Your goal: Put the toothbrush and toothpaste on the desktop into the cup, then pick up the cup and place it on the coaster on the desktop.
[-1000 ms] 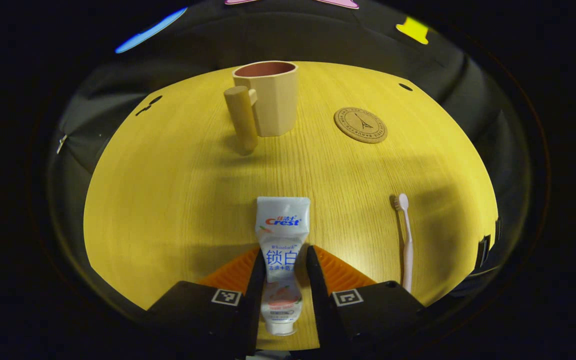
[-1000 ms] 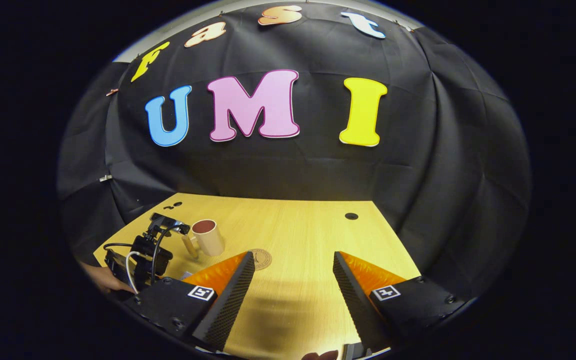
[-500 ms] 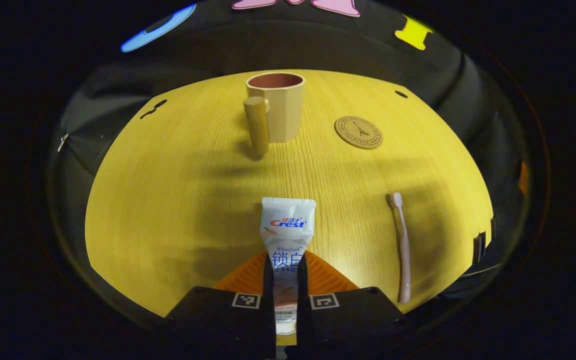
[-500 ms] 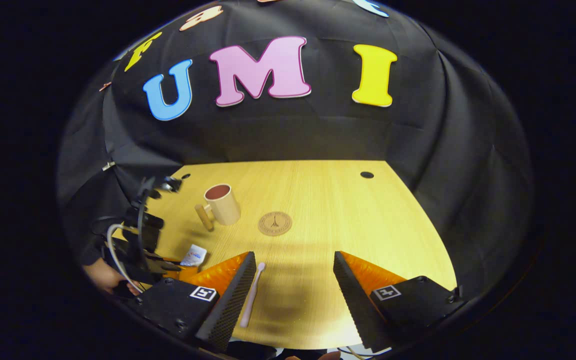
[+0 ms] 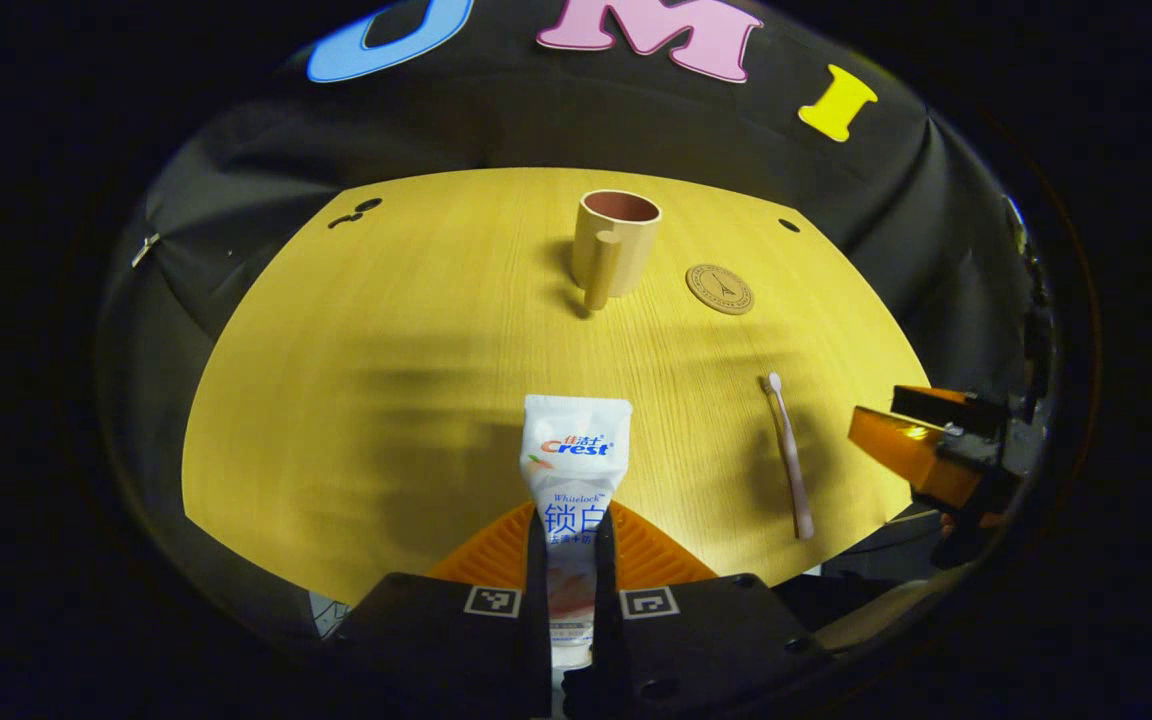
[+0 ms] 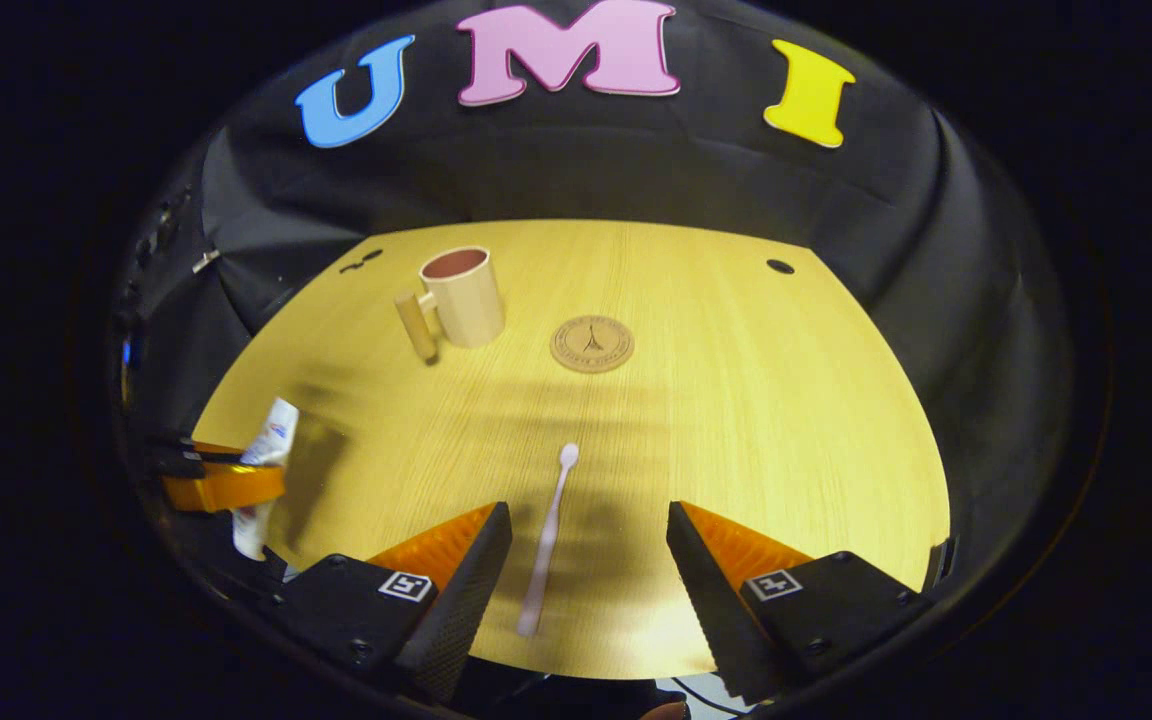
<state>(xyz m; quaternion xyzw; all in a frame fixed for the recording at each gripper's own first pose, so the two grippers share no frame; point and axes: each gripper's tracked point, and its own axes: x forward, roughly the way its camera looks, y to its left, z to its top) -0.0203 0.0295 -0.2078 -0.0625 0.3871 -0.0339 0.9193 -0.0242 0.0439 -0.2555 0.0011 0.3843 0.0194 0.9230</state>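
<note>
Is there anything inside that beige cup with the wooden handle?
The beige cup with the wooden handle shows only its reddish-brown inner wall near the rim; nothing sticks out. Its bottom is hidden by the wall, so I cannot tell it is empty.

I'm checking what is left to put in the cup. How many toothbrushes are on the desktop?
1. The toothbrush lies flat on the desktop, near its front edge, between the open fingers of the right gripper, apart from the cup.
</note>
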